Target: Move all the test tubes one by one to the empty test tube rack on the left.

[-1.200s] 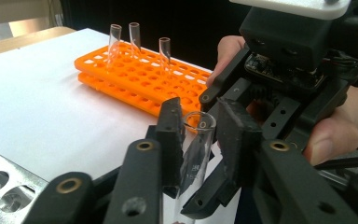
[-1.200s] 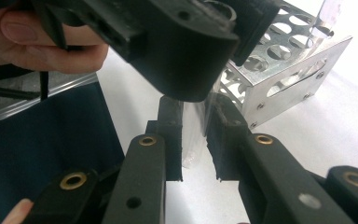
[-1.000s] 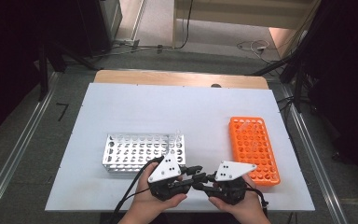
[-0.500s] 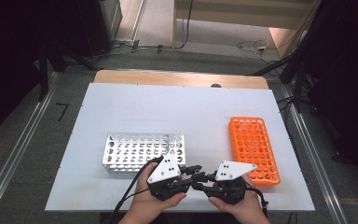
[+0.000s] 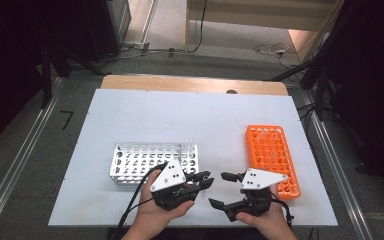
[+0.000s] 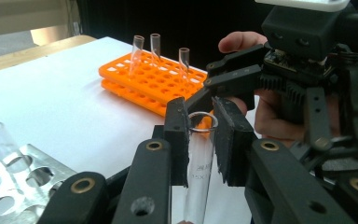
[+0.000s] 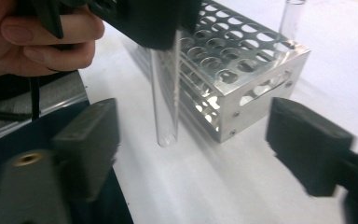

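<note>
Our left tongs clench a clear test tube upright, just beside the metal rack at the bench's near edge. Our right tongs have just sprung open, empty, the tube between them. We judge the glass could slip or knock the rack.

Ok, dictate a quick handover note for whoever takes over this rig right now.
Left tool: shut on the glass test tube, held upright near its rim.
Right tool: jaws have just been opening; they stand wide either side of the tube, not touching.
Orange rack: three tubes standing in it.
Metal rack: at least one tube.
Left: seat the held tube in a rack.
</note>
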{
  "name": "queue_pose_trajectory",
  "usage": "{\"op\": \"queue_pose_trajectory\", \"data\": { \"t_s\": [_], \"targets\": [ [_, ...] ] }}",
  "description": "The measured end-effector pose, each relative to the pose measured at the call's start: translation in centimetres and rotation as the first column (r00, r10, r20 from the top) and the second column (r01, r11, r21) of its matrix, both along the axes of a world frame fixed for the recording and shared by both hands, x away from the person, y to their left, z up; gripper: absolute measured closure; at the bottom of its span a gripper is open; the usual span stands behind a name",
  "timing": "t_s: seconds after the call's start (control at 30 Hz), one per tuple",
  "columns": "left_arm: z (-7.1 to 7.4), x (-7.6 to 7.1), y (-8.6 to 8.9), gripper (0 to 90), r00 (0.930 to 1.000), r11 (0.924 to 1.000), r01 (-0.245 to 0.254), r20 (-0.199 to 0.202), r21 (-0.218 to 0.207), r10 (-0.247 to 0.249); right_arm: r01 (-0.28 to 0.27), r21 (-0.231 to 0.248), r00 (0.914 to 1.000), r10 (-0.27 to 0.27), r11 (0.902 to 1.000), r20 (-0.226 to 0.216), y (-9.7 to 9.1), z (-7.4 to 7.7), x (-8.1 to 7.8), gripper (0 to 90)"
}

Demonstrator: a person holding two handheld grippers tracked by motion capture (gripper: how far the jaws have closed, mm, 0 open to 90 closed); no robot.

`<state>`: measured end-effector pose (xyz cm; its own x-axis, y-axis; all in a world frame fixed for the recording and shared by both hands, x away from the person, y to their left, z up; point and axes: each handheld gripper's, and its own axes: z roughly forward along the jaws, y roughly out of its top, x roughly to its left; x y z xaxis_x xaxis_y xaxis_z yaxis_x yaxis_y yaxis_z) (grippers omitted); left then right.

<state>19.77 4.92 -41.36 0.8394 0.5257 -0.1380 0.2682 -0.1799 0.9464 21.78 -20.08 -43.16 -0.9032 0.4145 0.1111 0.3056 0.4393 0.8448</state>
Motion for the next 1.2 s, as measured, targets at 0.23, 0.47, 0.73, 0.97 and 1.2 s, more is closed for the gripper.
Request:
{"op": "queue_pose_trajectory", "data": {
  "t_s": [0.23, 0.47, 0.73, 0.97, 1.2],
  "targets": [
    [0.4, 0.4, 1.3, 75.2, 0.9994, 0.9994, -0.035, 0.001, 0.000, 0.035, 0.024, 0.035, 0.9997, -0.024, 0.9991, -0.005, -1.8, 0.3, 0.5, 0.0],
    [1.0, 0.9, 2.8, 75.2, 0.9970, 0.9970, -0.077, 0.008, -0.006, 0.077, 0.078, 0.050, 0.9969, -0.078, 0.9957, 0.000, -4.0, 0.5, 0.9, 0.0],
    [2.0, 1.8, 3.7, 75.2, 0.9930, 0.9932, -0.116, 0.023, -0.016, 0.116, 0.137, 0.050, 0.9904, -0.138, 0.9893, 0.011, -6.4, 0.6, 1.4, 0.0],
    [2.7, 2.9, 4.6, 75.2, 0.9873, 0.9877, -0.155, 0.032, -0.014, 0.156, 0.190, 0.056, 0.9815, -0.191, 0.9802, 0.016, -8.6, 0.8, 1.7, 0.0],
    [3.3, 4.2, 5.8, 75.2, 0.9795, 0.9802, -0.198, 0.037, -0.017, 0.198, 0.222, 0.056, 0.9742, -0.224, 0.9734, 0.028, -10.1, 0.9, 1.9, 0.0]
  ]
}}
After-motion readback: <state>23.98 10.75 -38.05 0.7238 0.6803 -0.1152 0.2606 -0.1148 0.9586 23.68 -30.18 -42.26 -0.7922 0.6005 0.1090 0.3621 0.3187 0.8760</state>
